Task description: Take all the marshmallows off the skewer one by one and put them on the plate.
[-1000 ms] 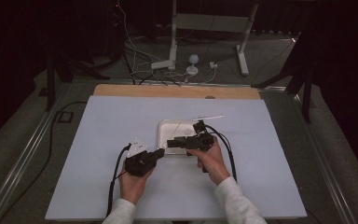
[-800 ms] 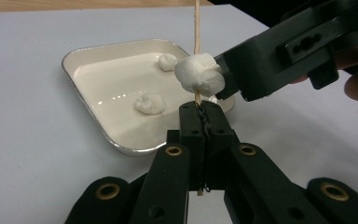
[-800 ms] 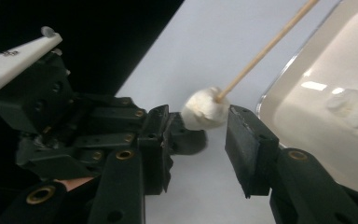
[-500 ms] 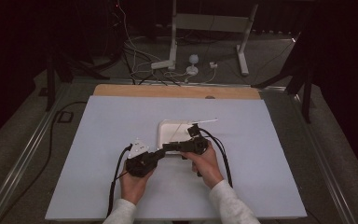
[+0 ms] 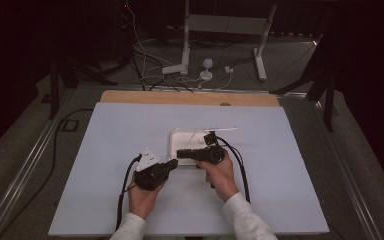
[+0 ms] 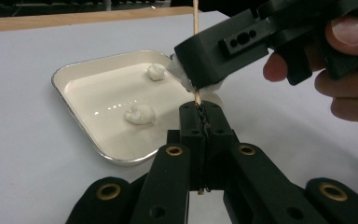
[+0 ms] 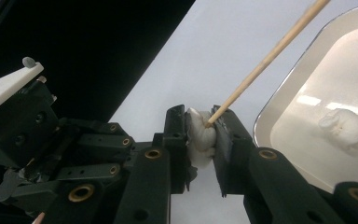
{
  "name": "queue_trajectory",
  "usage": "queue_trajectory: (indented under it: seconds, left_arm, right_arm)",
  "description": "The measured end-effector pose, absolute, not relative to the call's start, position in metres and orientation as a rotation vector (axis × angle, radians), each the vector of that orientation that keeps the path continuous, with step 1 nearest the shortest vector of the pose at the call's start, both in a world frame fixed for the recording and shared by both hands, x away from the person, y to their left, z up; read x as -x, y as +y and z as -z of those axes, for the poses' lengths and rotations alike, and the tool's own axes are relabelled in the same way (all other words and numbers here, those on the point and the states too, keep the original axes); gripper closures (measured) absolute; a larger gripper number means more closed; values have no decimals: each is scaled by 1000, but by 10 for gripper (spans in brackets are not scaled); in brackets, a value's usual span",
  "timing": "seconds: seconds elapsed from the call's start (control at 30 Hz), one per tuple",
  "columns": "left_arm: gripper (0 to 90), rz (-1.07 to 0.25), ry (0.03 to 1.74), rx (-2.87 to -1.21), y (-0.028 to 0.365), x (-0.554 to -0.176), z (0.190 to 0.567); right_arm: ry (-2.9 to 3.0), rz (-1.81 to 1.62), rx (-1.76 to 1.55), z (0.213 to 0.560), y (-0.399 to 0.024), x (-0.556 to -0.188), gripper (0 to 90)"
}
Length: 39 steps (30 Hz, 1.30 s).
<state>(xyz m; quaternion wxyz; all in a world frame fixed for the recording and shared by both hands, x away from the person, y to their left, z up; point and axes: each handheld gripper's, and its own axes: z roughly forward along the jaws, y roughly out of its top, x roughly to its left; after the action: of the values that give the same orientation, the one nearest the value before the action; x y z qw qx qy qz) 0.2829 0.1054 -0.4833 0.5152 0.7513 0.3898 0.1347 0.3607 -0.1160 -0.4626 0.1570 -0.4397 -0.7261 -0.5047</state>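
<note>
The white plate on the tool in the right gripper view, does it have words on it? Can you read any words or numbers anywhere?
White plate on the left tool: dark marks at its edge, too small and cut off to read.
Tray, marshmallows, skewer: no text.
Nothing else is readable.

Tray [image 5: 177,140] at mid-table [image 5: 105,150]; two lumps [image 6: 140,113] inside it. Left gripper [image 5: 170,165] near tray's front-left corner, right gripper [image 5: 181,153] over its front edge. Skewer [image 6: 196,14] upright between them, third lump [image 7: 201,133] on it.
</note>
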Motion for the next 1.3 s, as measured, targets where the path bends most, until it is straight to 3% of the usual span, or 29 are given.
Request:
queue_trajectory:
  seconds: [0.37,0.47,0.53,0.7,0.97,1.3]
  left_arm:
    - [900,-329,947,-1807,108,-283,483]
    - [900,-321,948,-1796,109,-282,484]
    - [900,-323,946,-1788,109,-282,483]
    - [900,-322,940,-1779,106,-281,483]
    - [900,-316,948,-1769,106,-280,485]
    - [900,-327,860,-1825,102,-275,484]
  right_arm:
    - [-2060,1480,1263,464,-117,-363,768]
    - [-2060,1474,1253,465,-114,-361,724]
    - [-2039,1479,1253,467,-114,-361,635]
    - [-2003,1466,1260,469,-110,-360,598]
    - [-1969,1445,1278,474,-105,-359,751]
    - [-1948,1550,1372,457,-138,-371,779]
